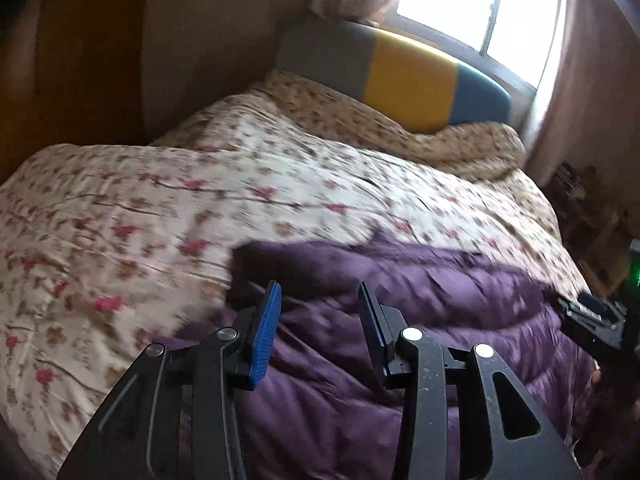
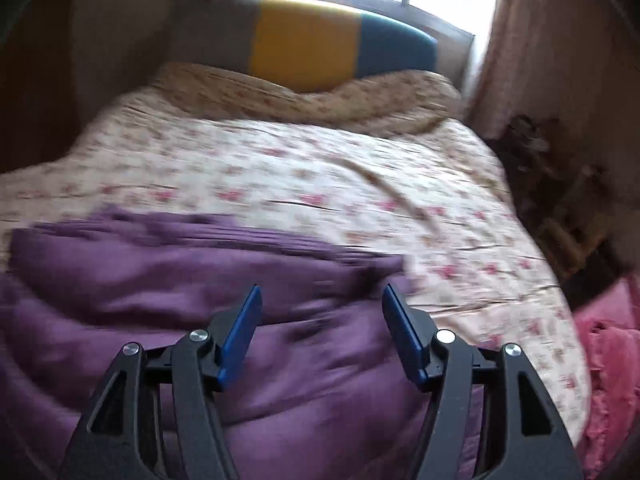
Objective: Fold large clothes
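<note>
A large purple quilted garment [image 1: 400, 304] lies crumpled on the near part of the bed; it also shows in the right wrist view [image 2: 168, 280]. My left gripper [image 1: 318, 288] is open and empty, held above the garment's left part. My right gripper [image 2: 320, 292] is open and empty, held above the garment's right edge. The right gripper's body [image 1: 592, 320] shows at the right edge of the left wrist view. Both views are motion-blurred.
The bed has a floral cover [image 1: 160, 208] [image 2: 320, 184] and a tan floral quilt [image 1: 400, 128] by a grey, yellow and blue headboard [image 1: 400, 84] [image 2: 304, 40]. A window [image 1: 480, 0] with curtains is behind. A pink cloth [image 2: 612, 360] lies right of the bed. Dark clutter [image 2: 560, 200] stands there.
</note>
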`<move>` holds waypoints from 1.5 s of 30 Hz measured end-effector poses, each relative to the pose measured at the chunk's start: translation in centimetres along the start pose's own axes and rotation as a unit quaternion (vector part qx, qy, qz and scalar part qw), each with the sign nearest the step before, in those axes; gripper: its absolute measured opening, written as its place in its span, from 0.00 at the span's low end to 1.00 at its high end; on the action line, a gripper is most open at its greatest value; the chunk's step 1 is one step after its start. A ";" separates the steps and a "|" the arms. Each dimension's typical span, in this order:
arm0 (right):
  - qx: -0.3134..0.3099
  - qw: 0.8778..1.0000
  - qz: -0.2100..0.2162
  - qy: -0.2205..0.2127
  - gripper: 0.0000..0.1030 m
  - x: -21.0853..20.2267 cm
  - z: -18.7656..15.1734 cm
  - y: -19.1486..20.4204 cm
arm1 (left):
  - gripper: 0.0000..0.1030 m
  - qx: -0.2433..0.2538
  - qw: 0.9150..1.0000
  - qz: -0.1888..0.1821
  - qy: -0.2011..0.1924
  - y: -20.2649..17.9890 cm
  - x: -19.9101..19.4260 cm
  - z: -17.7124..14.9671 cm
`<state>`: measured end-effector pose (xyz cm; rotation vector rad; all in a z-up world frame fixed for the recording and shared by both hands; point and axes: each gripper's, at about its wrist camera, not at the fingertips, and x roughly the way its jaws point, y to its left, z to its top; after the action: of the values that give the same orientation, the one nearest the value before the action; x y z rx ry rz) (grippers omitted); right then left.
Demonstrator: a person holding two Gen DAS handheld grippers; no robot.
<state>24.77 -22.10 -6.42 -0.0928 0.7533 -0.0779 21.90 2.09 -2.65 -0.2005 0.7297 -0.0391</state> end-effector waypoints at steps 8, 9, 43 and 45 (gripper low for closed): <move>-0.062 0.998 0.008 0.003 0.62 1.2 -1.7 7.4 | 0.39 0.016 1.000 0.010 0.024 -1.1 2.4 -2.7; -0.065 0.998 0.006 0.008 0.62 1.7 -1.9 7.7 | 0.39 0.017 0.999 0.010 0.026 -0.9 2.6 -3.0; -0.078 0.997 -0.023 -0.004 0.71 1.9 -3.8 8.5 | 0.55 0.023 1.000 -0.012 -0.008 0.0 -2.0 -6.0; -0.075 0.997 -0.004 -0.014 0.70 0.0 -4.2 8.3 | 0.55 0.023 1.000 -0.013 -0.011 0.1 -2.8 -6.3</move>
<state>22.16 -14.13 -10.40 -0.2387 0.7293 -0.0274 15.66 1.43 -5.39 -0.1669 0.7031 -0.0779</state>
